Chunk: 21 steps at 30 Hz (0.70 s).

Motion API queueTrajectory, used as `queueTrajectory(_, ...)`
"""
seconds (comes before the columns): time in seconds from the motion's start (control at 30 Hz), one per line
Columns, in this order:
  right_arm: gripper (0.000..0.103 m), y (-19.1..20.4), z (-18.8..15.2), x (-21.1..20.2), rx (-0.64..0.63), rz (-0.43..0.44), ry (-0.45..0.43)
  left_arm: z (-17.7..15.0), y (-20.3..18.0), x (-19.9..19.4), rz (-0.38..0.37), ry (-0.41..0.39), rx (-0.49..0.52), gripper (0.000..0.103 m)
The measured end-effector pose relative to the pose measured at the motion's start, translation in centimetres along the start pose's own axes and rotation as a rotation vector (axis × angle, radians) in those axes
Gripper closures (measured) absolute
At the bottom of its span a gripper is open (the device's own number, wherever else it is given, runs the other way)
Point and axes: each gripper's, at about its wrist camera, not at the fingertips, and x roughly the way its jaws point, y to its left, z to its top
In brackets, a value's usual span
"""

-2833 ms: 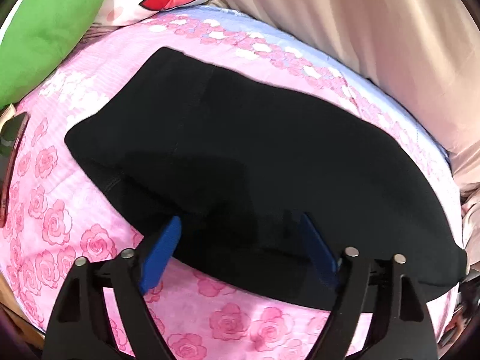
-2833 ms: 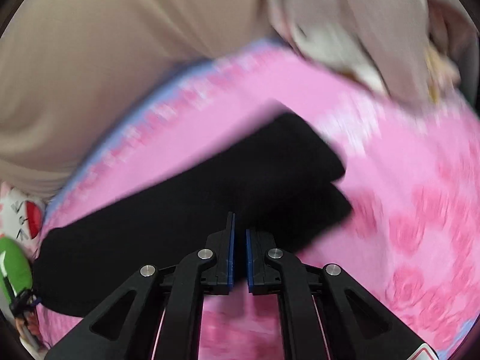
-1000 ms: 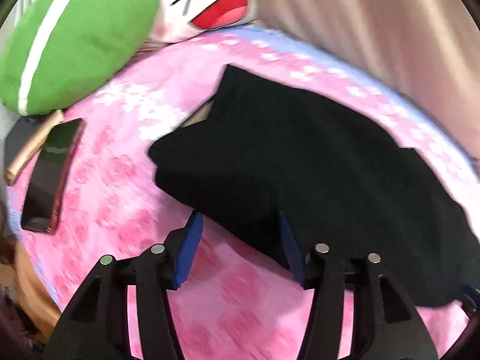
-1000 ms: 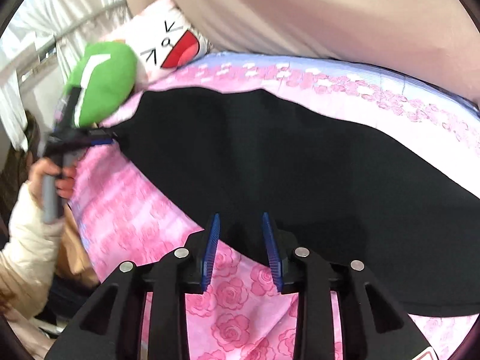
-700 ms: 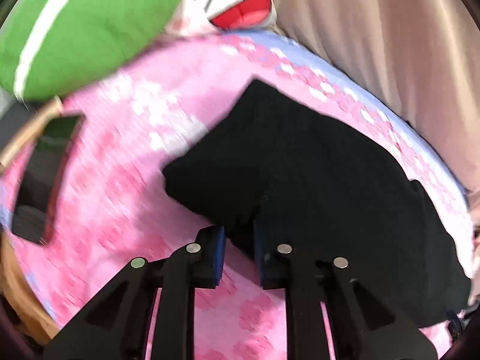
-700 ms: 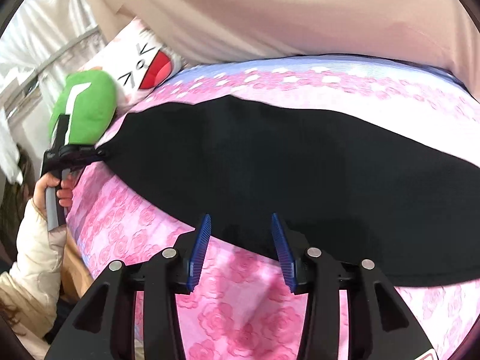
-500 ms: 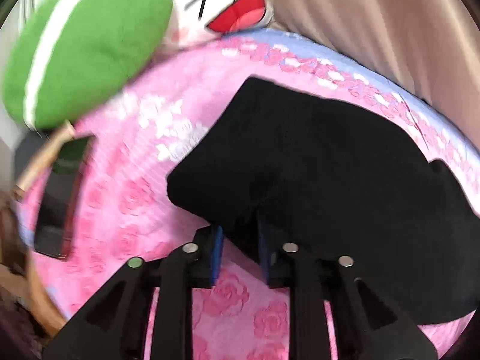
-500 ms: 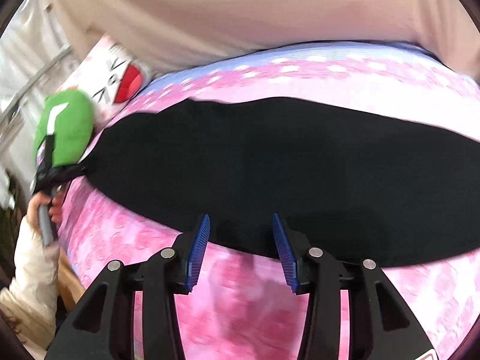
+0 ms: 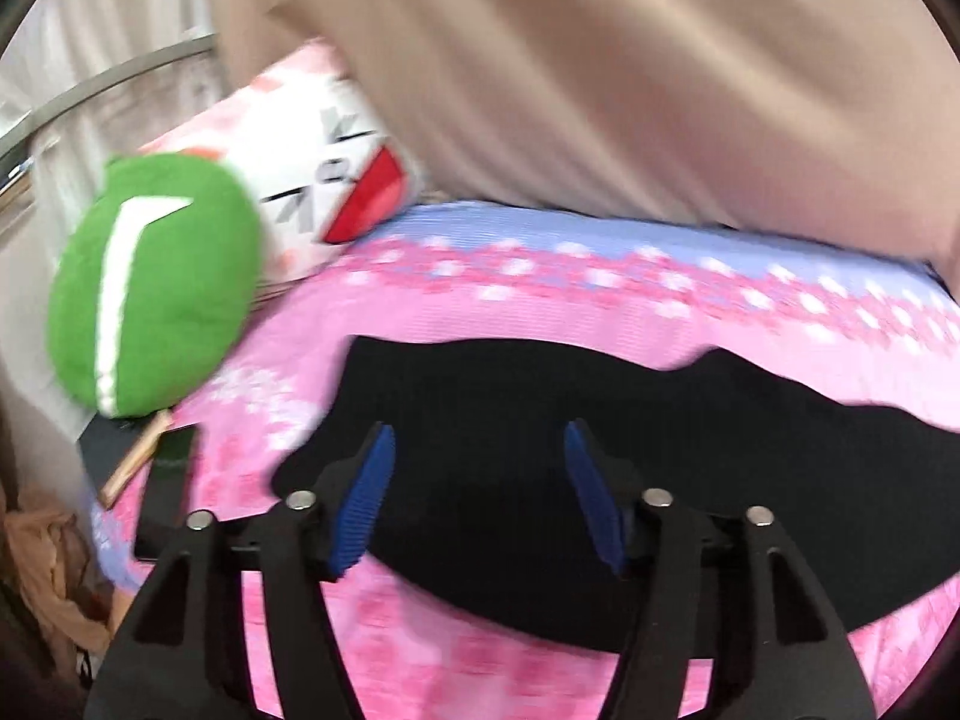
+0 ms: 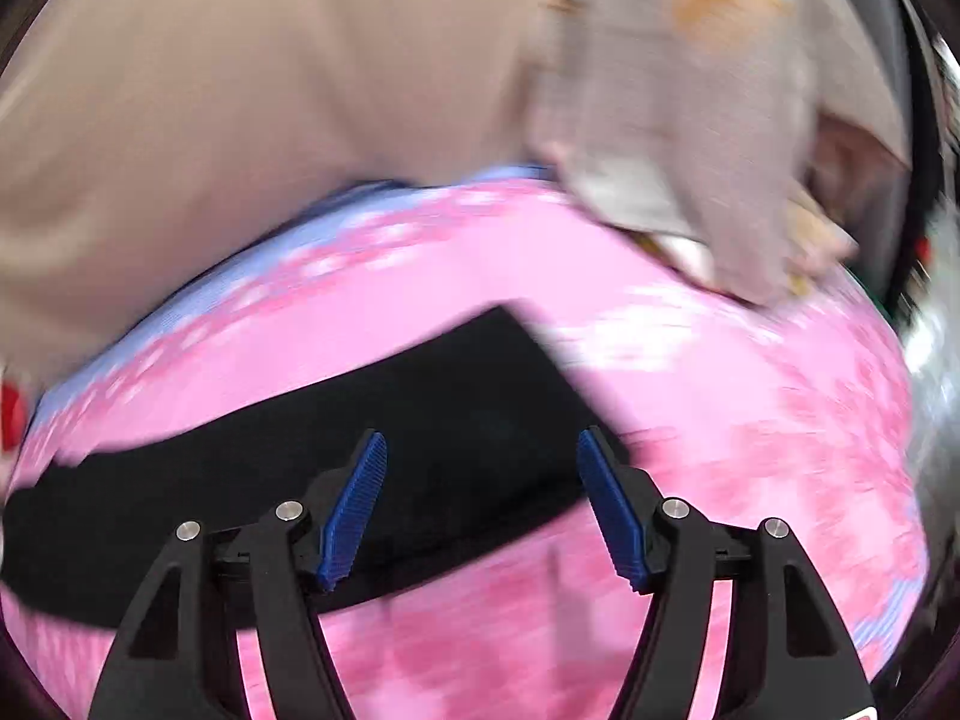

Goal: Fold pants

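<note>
Left tool [image 9: 477, 495] and right tool [image 10: 480, 501] wide, empty over black pants [image 9: 600, 450]; risks pinching pink bedsheet [image 10: 720, 420] too.

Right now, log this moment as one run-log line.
task: fold pants | left gripper: open, empty, over black pants | right gripper: open, empty, over pants end | pants: flat on pink floral bedsheet

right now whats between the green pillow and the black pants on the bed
In the left wrist view, only a stretch of pink floral bedsheet separates the green pillow from the black pants. A dark phone lies lower, beneath the pillow, off that line.
</note>
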Motion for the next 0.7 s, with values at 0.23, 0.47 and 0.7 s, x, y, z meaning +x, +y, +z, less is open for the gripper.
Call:
queueTrajectory(0.23, 0.077, -2.3, 2.0, 5.6, 0.012, 0.143, 0.125, -1.9, -10.4, 1.2, -0.075, 0.057, 0.125, 0.027)
queueTrajectory(0.47, 0.094, -4.5, 1.4, 4.2, -0.025, 0.061, 0.099, -3.4, -15.3, 1.7, -0.101, 0.091, 0.193, 0.02)
queueTrajectory(0.7, 0.028, -5.7, 1.4, 2.9, 0.015, 0.033, 0.08, -5.1, -17.8, 2.1, -0.085, 0.108, 0.24, 0.015)
